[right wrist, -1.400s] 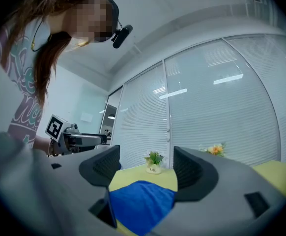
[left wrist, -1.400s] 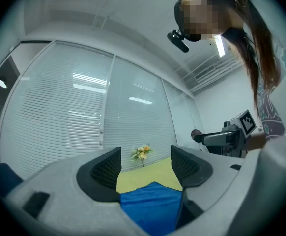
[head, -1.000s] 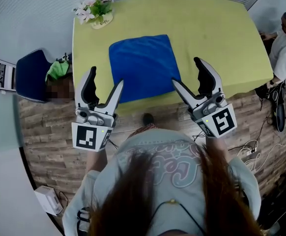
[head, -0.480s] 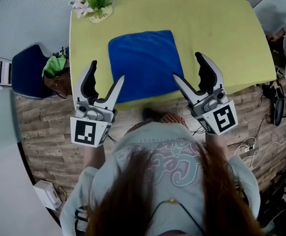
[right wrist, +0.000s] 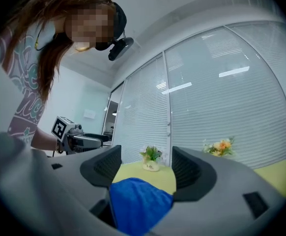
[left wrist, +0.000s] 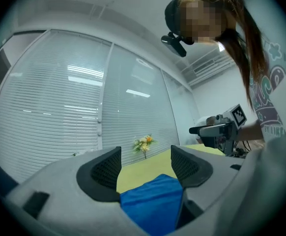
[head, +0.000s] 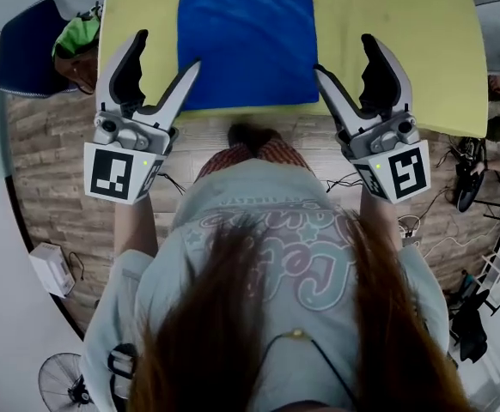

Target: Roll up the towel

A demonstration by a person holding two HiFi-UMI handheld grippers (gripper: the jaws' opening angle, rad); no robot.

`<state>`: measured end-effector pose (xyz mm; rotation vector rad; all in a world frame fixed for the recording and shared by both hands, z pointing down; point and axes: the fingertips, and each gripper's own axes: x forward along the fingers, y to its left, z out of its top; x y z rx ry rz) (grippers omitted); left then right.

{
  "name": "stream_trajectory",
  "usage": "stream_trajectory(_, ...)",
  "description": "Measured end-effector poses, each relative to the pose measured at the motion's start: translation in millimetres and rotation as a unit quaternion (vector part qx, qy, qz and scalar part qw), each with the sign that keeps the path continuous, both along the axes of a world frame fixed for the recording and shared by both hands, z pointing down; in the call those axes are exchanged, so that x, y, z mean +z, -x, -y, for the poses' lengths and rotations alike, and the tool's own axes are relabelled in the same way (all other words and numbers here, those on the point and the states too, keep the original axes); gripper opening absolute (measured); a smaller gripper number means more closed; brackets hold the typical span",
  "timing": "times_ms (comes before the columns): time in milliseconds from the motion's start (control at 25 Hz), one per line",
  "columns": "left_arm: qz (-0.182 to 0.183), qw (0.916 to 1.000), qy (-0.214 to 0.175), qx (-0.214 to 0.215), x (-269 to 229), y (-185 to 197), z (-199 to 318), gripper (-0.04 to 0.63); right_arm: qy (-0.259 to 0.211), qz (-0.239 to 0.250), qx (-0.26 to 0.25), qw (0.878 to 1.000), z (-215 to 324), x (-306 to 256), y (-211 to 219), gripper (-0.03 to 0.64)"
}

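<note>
Left hand-held gripper point(head: 167, 48) and right hand-held gripper point(head: 344, 53) gaping, blue towel point(head: 246, 45) between

One towel point(head: 246, 45), one table point(head: 396, 41), two tongs (left tongs point(head: 167, 50), right tongs point(head: 344, 53)), two flower bunches point(right wrist: 152, 154) point(right wrist: 221, 146)

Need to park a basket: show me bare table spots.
Widest: the table right of the towel, out to its right edge. A narrower strip lies left of the towel. Crowded near edge: left gripper, right gripper.
</note>
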<state>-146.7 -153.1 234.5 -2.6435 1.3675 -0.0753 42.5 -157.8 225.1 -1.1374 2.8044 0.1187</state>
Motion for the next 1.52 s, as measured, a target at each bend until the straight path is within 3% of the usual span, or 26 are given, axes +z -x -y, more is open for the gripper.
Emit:
stream_trajectory(80,0.025,0.9997,0.009,0.0,9.4,0.1,-3.5,0.295,0.004,-0.024,-0.012,1.0,-0.5,10.9,-2.3,0.313)
stream_trajectory(280,0.073,0.9942,0.076,-0.022,60.1,15.1,-15.5,0.295,0.033,-0.082,-0.033,0.996,-3.9,53.2,-2.2,0.313)
stream_trajectory(440,0.085,0.9888,0.118,-0.031,94.3,26.3,-28.4,0.295,0.045,-0.12,-0.049,0.991,-9.1,85.1,-1.9,0.313)
stream_trajectory(560,0.099,0.9858,0.133,-0.026,108.8,30.2,-37.7,0.295,0.05,-0.131,-0.071,0.988,-12.2,107.7,-0.6,0.313)
stream_trajectory(680,0.137,0.9809,0.138,-0.012,123.3,31.7,-44.0,0.295,0.075,-0.126,-0.084,0.986,-14.5,126.8,-3.9,0.313)
stream_trajectory(800,0.189,0.9703,0.151,0.003,144.8,32.7,-50.7,0.295,0.075,-0.146,-0.101,0.981,-20.3,141.1,-4.3,0.313)
stream_trajectory(1080,0.266,0.9447,0.191,0.02,192.7,41.3,-62.9,0.295,0.052,-0.233,-0.126,0.963,-30.2,173.6,-1.6,0.311)
stream_trajectory(1360,0.344,0.9221,0.172,0.037,202.8,44.8,-68.5,0.293,0.039,-0.338,-0.12,0.933,-37.1,202.2,-8.1,0.304)
stream_trajectory(1520,0.369,0.9135,0.167,0.042,208.0,46.6,-68.5,0.292,0.018,-0.385,-0.119,0.915,-40.6,214.9,-11.2,0.288)
